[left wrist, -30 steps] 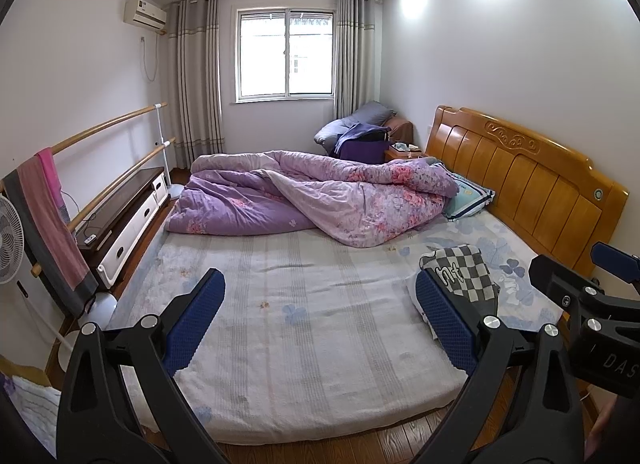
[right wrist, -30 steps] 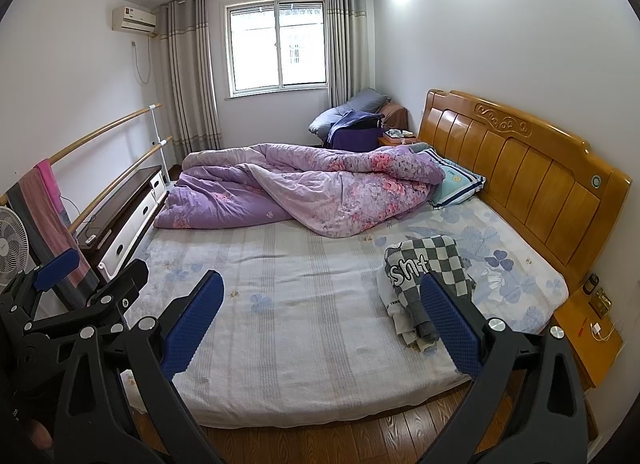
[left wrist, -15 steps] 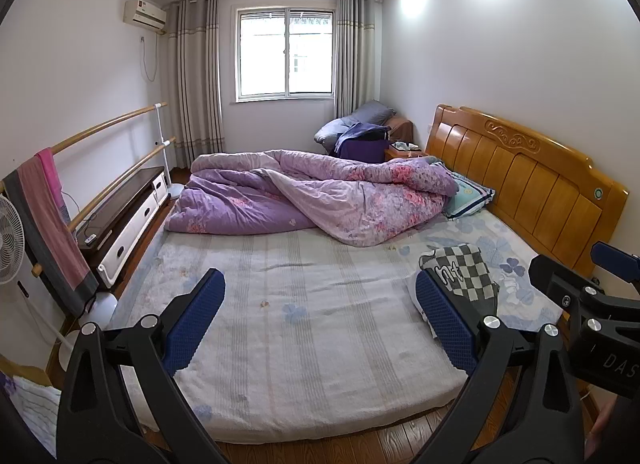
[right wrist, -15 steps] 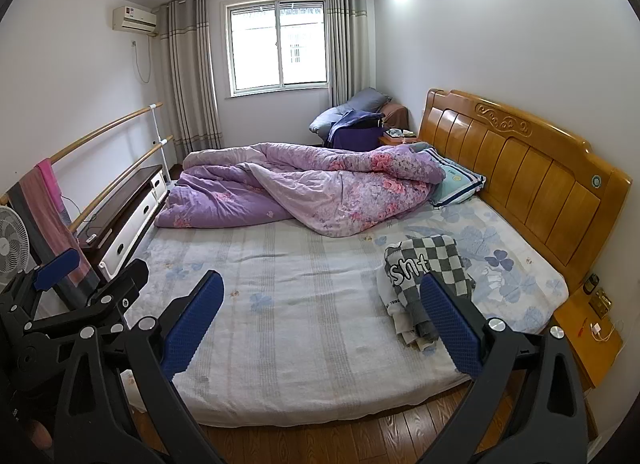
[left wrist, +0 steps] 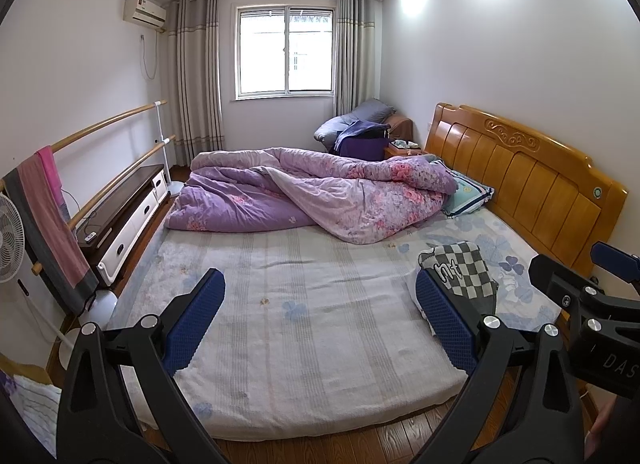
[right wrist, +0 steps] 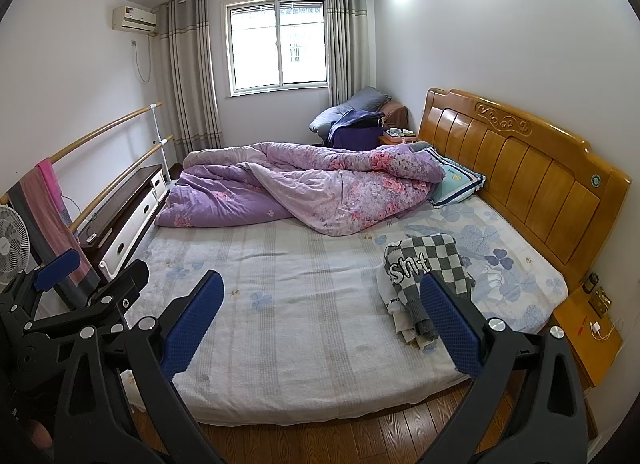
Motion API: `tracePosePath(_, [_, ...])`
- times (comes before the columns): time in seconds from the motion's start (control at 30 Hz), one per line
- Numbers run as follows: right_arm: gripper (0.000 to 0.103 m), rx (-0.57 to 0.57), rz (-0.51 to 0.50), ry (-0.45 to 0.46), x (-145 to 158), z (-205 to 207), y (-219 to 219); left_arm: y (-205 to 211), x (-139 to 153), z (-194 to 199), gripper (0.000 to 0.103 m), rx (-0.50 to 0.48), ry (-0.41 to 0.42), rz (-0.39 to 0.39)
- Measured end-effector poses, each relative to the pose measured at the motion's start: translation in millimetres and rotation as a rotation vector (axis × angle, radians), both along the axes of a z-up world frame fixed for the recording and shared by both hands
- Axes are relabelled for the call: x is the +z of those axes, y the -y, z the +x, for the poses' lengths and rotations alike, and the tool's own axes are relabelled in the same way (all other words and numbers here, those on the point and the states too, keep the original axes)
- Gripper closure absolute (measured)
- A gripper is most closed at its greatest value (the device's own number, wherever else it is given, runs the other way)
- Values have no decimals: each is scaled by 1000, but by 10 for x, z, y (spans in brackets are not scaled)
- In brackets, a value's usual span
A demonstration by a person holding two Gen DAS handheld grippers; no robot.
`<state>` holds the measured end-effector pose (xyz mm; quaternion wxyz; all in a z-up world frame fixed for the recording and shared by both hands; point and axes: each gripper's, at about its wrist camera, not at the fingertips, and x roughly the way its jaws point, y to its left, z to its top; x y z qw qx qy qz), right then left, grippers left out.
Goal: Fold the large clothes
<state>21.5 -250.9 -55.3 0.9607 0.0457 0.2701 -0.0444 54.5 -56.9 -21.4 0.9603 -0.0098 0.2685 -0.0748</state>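
Both held above the wooden floor at the near edge of the bed (right wrist: 304,376), blue-padded jaws spread wide apart, nothing between them: left hand-held gripper (left wrist: 316,324), right hand-held gripper (right wrist: 320,324).

Ahead and to the right of both: a small pile of clothes on the pale flower-printed sheet, topped by a grey-and-white checked knit garment (right wrist: 432,268) with white lettering, over a white printed garment (right wrist: 390,292). Right hand-held gripper nearer; pile partly hidden behind its right pad. In the left view, same checked garment (left wrist: 464,272) just past the right pad. Long axis of the pile roughly from the near bed edge toward the orange wooden headboard (right wrist: 520,167).

Soft, limp, thick knit; bunched, rolled rather than flat. Whether loosely folded and set down, or waiting to be spread: not settled here.

Beyond, well apart: rumpled purple floral quilt (right wrist: 288,187), puffy, across the far half of the bed.
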Motion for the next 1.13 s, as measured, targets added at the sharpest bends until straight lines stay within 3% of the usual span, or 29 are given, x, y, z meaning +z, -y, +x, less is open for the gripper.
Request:
tracePosePath(0.63, [8,-7,4,-5,-85,-70,-57,-29,-19,-1,6,-10,-13,-6])
tracePosePath(1.13, [8,-9,7,-40,-104,58,-348,-328,-153,175,6,-11,-61,-23])
